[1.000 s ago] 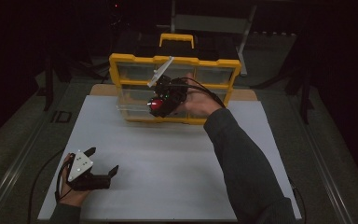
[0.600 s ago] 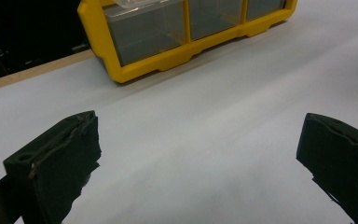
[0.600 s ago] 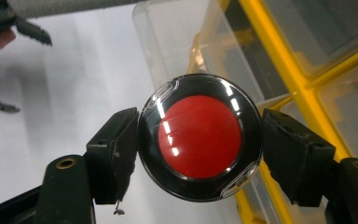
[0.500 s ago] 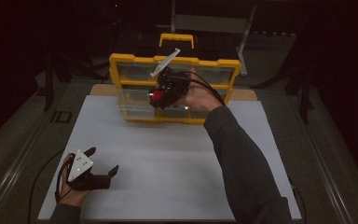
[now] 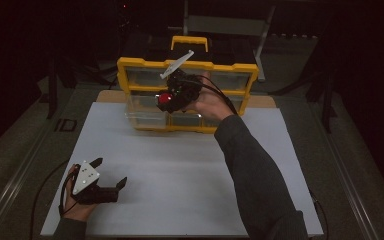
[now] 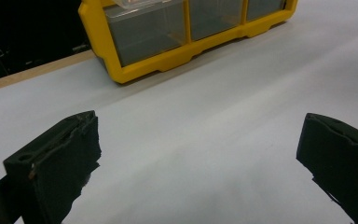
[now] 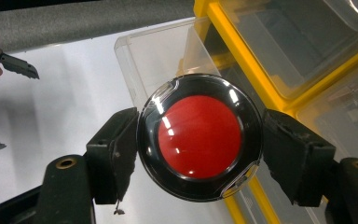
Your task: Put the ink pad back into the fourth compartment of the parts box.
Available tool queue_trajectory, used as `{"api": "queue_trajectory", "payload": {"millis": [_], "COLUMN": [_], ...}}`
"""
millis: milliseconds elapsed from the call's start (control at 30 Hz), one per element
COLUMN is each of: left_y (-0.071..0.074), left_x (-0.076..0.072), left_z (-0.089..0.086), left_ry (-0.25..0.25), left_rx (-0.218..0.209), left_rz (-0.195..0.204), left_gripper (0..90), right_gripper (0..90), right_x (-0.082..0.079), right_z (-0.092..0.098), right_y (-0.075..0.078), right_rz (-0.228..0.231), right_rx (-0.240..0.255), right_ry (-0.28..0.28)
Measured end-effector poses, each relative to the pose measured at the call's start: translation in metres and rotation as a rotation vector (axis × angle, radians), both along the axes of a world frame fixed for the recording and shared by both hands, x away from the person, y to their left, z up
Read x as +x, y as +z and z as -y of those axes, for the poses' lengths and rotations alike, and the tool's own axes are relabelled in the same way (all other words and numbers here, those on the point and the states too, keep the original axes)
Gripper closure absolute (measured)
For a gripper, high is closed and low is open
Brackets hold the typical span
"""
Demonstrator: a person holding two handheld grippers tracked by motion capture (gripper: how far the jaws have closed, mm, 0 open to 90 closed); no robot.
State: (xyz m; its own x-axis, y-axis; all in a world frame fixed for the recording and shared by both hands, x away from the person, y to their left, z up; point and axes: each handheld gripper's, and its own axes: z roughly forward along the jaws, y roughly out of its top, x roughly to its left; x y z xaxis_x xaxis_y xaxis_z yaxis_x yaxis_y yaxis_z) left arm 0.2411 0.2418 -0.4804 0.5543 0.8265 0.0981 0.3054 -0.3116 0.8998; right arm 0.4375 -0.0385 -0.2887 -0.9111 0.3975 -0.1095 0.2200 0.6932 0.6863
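— Where do we look from up high?
— From above the near edge of the table [image 5: 180, 200], facing forward and down; the cabinet [image 5: 135, 65] sits upper centre, far off.
— And our left gripper view?
— Low over the table [image 6: 191, 121], looking along its jaws toward the cabinet [image 6: 102, 51] at the upper edge of the frame.
— The right one?
— Close up against the cabinet [image 7: 242, 51], angled down, with a disc [image 7: 199, 137] mid-frame between its jaws.
— What do we share?
— Cabinet and table in all three.
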Motion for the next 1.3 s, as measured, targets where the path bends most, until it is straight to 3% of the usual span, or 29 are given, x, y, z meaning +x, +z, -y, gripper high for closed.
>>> {"api": "queue_trajectory", "payload": {"millis": [1300], "left_y": [0.000], "left_x": [0.000], "left_z": [0.000], "left_ry": [0.002], "left_rx": [-0.005], "left_rz": [0.004], "left_gripper": [0.0], "right_gripper": [29.5], "right_x": [0.011], "right_z": [-0.008], "right_y": [-0.016], "right_rz": [-0.008], "right_rx": [0.167], "right_ry": [-0.076]}}
